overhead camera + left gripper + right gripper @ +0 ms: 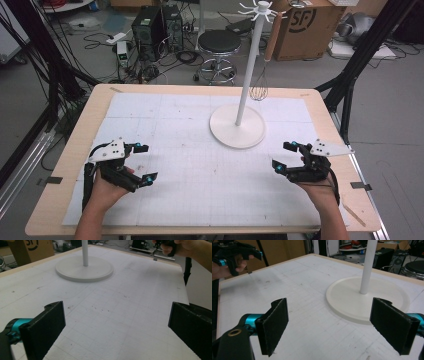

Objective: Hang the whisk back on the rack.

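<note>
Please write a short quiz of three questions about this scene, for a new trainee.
1. True or false: the left gripper holds the whisk.
2. What hangs from the white stand?
3. The right gripper has its jaws: A) shut on the stand's base B) open and empty C) shut on a cup

Key: 1 false, its jaws are open and empty; 2 a whisk with a wooden handle; 3 B.
</note>
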A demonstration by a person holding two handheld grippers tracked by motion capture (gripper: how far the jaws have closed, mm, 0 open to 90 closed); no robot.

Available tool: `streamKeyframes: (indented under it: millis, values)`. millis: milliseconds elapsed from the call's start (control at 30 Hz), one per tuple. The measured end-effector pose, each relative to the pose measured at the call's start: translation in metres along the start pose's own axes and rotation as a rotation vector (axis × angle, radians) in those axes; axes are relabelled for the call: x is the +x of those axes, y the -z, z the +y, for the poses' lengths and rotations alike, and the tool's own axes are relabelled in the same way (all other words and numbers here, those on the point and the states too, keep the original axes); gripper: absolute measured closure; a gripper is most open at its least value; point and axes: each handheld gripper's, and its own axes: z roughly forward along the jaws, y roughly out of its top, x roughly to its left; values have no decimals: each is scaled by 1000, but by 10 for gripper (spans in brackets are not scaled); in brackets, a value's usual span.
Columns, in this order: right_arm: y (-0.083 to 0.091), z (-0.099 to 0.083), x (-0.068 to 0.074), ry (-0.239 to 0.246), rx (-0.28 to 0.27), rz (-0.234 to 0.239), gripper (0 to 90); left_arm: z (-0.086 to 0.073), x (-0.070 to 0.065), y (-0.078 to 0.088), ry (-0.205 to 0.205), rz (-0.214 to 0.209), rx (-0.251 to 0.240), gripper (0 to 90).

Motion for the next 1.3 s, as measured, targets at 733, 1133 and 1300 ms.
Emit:
streamKeyframes:
  millis: [733, 1133, 1300]
  values:
    - [-17, -13, -3, -30, 67, -5, 146, -4, -3, 3, -4, 0, 12, 16]
    - [-18, -20, -9, -51, 81, -24, 145, -8, -1, 0, 7, 3, 21, 16]
    - [-17, -20, -9, -60, 81, -23, 145, -11, -1, -2, 11, 9, 35, 16]
